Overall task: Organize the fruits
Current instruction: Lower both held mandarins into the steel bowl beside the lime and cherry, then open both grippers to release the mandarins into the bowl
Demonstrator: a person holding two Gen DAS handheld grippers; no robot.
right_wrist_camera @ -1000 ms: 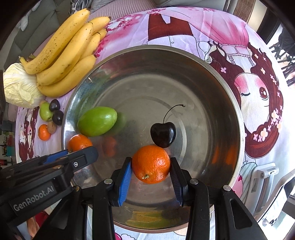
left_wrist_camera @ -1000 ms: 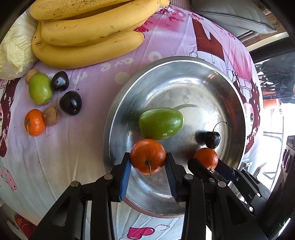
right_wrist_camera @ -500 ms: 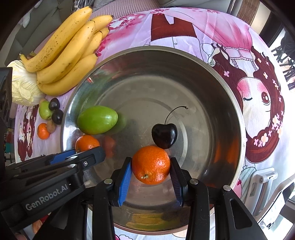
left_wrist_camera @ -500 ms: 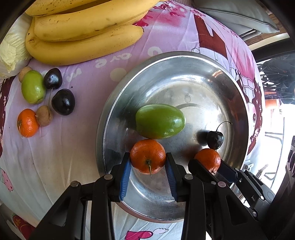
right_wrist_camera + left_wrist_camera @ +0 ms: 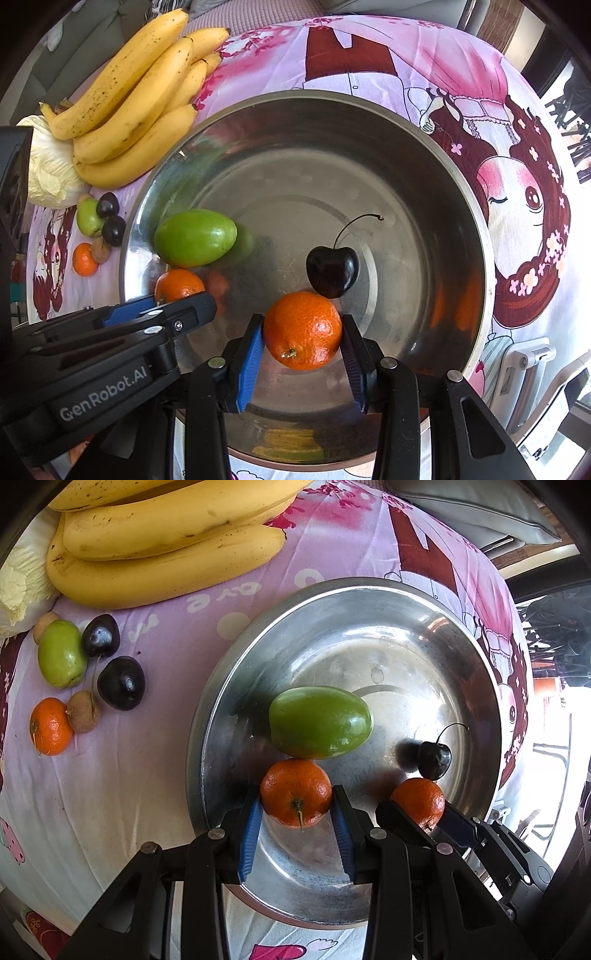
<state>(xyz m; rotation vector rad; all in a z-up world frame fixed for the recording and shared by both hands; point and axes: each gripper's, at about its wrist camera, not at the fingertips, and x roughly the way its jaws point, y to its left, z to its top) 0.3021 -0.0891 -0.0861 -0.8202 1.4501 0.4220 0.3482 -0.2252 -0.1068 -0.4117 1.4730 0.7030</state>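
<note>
On the far left of the pink cartoon-print cloth (image 5: pixel 122 794) lie a pale cabbage (image 5: pixel 18 587), a bunch of bananas (image 5: pixel 166 554), a small green fruit (image 5: pixel 61 659), two dark cherries (image 5: pixel 120 683), two little brown fruits (image 5: pixel 83 712) and a loose mandarin (image 5: pixel 50 726). To the right sits a steel bowl (image 5: pixel 476 229) holding a large green fruit (image 5: pixel 319 722) and a stemmed cherry (image 5: pixel 332 271). The left gripper (image 5: pixel 297 823) points down into the bowl's left side, its blue pads clamped on a mandarin with a stalk (image 5: pixel 295 794). Just right of it, the right gripper (image 5: pixel 303 354) likewise clasps a second mandarin (image 5: pixel 303 330), which touches the stemmed cherry.
</note>
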